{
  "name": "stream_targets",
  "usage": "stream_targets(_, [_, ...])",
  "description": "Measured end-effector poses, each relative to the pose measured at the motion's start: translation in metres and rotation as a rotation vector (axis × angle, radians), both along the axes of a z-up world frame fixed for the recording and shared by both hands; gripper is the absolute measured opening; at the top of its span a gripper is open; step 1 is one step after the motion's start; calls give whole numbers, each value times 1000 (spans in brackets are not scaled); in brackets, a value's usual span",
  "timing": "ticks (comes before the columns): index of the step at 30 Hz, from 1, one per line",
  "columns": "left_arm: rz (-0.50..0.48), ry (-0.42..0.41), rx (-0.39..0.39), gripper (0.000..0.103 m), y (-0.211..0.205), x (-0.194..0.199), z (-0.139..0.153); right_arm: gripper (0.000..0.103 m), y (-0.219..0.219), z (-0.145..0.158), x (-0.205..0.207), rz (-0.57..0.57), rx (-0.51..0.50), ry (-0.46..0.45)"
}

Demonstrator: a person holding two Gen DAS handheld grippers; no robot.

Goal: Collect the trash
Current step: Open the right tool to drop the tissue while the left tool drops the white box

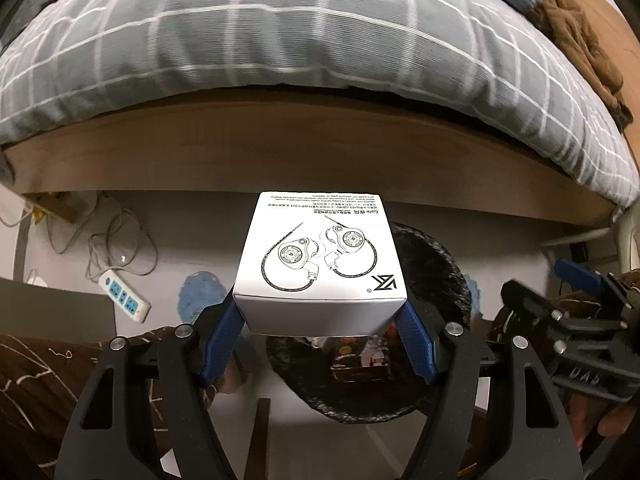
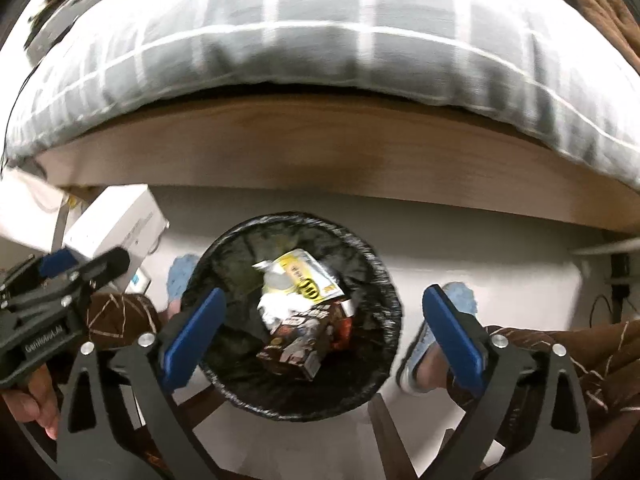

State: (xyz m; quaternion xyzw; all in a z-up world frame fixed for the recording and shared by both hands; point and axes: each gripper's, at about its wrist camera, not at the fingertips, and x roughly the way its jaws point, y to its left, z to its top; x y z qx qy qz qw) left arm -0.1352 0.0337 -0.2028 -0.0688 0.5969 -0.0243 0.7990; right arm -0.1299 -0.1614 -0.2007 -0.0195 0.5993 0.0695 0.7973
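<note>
My left gripper (image 1: 320,336) is shut on a white earphone box (image 1: 320,264) with a line drawing on top, and holds it in the air above the near-left rim of a round bin lined with a black bag (image 1: 436,272). In the right wrist view the box (image 2: 116,224) sits at the left, held by the left gripper (image 2: 84,264). My right gripper (image 2: 322,328) is open and empty, right above the bin (image 2: 384,280). Inside lie a yellow wrapper (image 2: 308,276), white crumpled paper (image 2: 280,306) and a brown printed carton (image 2: 296,344).
A bed with a grey checked duvet (image 1: 280,28) and wooden side board (image 1: 304,152) stands just behind the bin. A white power strip (image 1: 124,296) with cables lies on the floor at left. The person's blue slippers (image 2: 460,300) and brown trouser legs (image 2: 568,356) flank the bin.
</note>
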Motion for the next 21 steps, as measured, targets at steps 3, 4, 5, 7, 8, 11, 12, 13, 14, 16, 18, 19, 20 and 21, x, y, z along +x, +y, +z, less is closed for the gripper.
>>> stream_targets(3, [-33,3,-10,69,-16,1,1,95,-17,2,-2,-37,-15,-23])
stream_targets(4, [-39,4,-17,69,-19,1,1,95,-22,4,-2,-41,-21,-31])
stream_targets(5, [-47,4,-19,69,-25,2,1,95,-26,5,-3,-44,-28,-38])
stream_targets(7, [-69,2,-20,69,-37,2,3,95,-35,9,-3,-53,-49,-67])
stream_targets(8, [-74,0,-20,69,-40,2,4,95,-41,12,-3,-64,-62,-82])
stream_targets(11, [-92,-6,-23,69,-52,2,6,95,-56,19,-4,-88,-67,-104])
stream_targets(12, [-94,-6,-28,69,-55,3,6,95,-58,20,-4,-95,-69,-108])
stream_targets(13, [-96,-4,-31,69,-58,3,6,95,-62,22,-3,-102,-70,-113])
stream_targets(14, [-98,-2,-32,69,-60,3,6,95,-65,24,-2,-108,-68,-121])
stream_targets(16, [-112,-1,-24,69,-63,3,3,95,-69,27,-2,-116,-71,-135])
stream_targets(18, [-123,-2,-17,70,-67,2,2,95,-71,30,-1,-126,-73,-147])
stream_targets(19, [-131,-7,-13,70,-70,2,3,95,-72,31,-1,-131,-70,-150])
stream_targets(20, [-136,-16,-3,70,-70,1,3,95,-73,32,-1,-134,-67,-153])
stream_targets(21, [-138,-26,11,73,-71,0,4,95,-74,33,0,-137,-66,-157])
